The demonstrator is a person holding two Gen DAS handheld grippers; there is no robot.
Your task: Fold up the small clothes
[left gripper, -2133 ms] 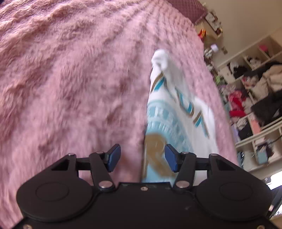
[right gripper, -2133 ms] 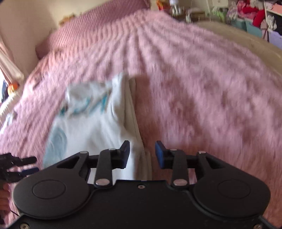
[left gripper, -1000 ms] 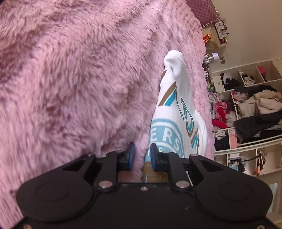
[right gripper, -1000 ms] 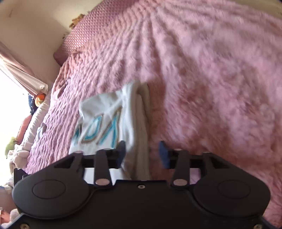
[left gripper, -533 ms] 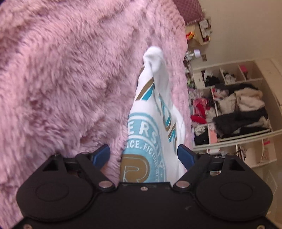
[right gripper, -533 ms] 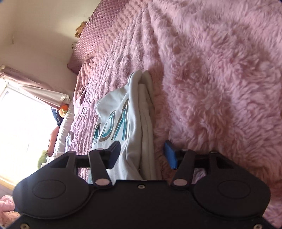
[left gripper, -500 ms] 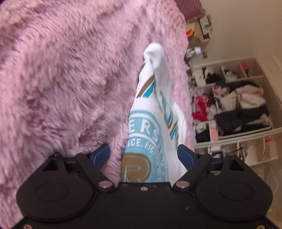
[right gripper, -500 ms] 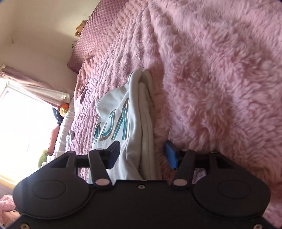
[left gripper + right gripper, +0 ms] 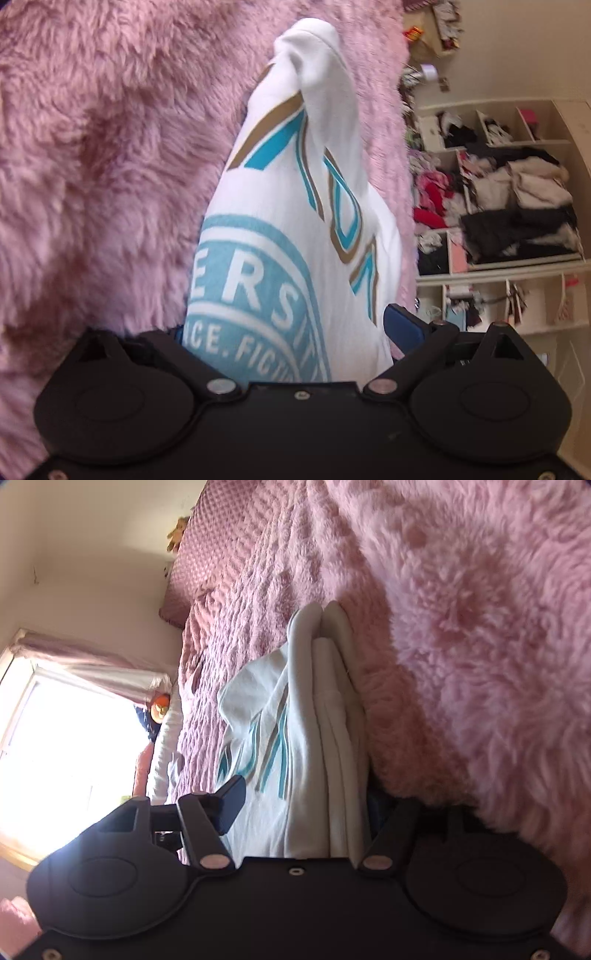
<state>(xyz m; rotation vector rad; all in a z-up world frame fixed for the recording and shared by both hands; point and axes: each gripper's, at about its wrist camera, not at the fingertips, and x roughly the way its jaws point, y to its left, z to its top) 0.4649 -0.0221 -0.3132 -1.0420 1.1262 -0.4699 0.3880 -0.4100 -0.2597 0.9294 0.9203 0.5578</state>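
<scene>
**Folded shirt between both open grippers on the pink blanket**

Left wrist view: The left gripper (image 9: 291,332) has its jaws spread wide, one on each side of the shirt (image 9: 295,206). The right-hand blue pad (image 9: 402,326) shows clear of the cloth edge; the other fingertip is mostly hidden behind the fabric and the fur of the blanket (image 9: 110,147). The white shirt lies folded on the blanket, running away from the camera in a long narrow shape, with a teal round print near the gripper and teal and gold letters farther up. Its far end rises in a small bunched peak. The shirt's near end passes between the jaws, and nothing is pinching it. Beyond the bed edge, at the right, stand white shelves (image 9: 517,221) crammed with clothes.

Right wrist view: The right gripper (image 9: 306,797) is likewise spread wide. Its left finger (image 9: 231,801) hovers over the shirt's (image 9: 266,716) printed face; the other finger is sunk in shadow against the blanket (image 9: 461,627) at the shirt's folded edge, its tip hard to make out. Here the shirt shows stacked layers along its right side, several rounded folds lying one against another, with teal stripes on the flat top layer. The layered edge sits between the jaws, unclamped. A bright window (image 9: 66,746) with a pink curtain fills the left side, and a quilted pillow (image 9: 207,554) lies at the head of the bed.
</scene>
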